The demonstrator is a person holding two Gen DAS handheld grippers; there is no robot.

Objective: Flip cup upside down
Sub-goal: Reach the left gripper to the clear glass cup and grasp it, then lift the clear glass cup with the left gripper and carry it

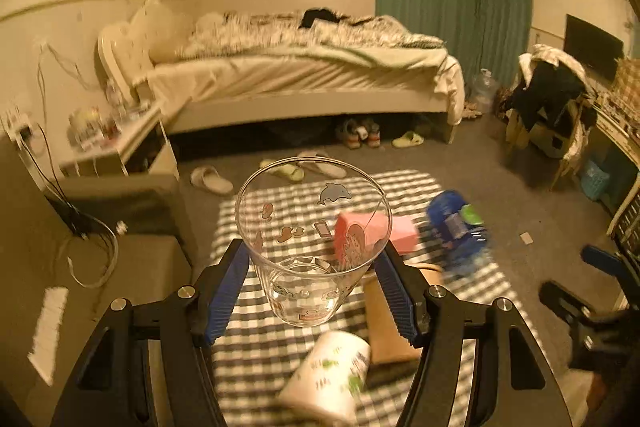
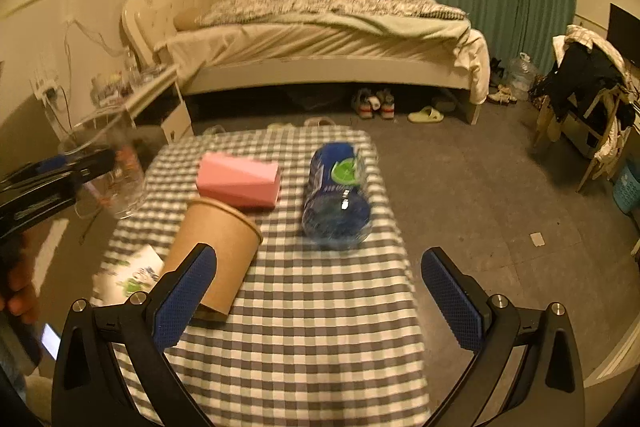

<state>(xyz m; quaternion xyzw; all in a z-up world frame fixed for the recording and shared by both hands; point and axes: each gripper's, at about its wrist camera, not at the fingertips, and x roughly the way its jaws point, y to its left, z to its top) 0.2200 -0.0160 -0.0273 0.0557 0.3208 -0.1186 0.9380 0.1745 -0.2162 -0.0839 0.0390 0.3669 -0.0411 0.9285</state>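
Above the checked surface (image 1: 280,355), the left hand-held gripper (image 1: 312,263) is pinching the clear glass cup (image 1: 310,239) between its 2 blue pads, gripping it low on the wall so the wide rim is staying free. Its mouth is pointing away from the camera and upward, toward the bed (image 1: 304,75), and the cup is not touching the cloth; I judge this lifted hold is giving room for the wrist to roll the cup over. The cup is transparent, tapering to a thick base, and printed with small cartoon figures, including a blue dolphin near the rim. Through it the pink box (image 1: 400,233) is showing. Beside the brown paper cup (image 2: 218,255) lying on its side, the right hand-held gripper (image 2: 320,291) is hanging spread wide, pinching nothing, seemingly keeping out of the way. Farther from the brown paper cup, the blue bottle (image 2: 336,203) is lying.
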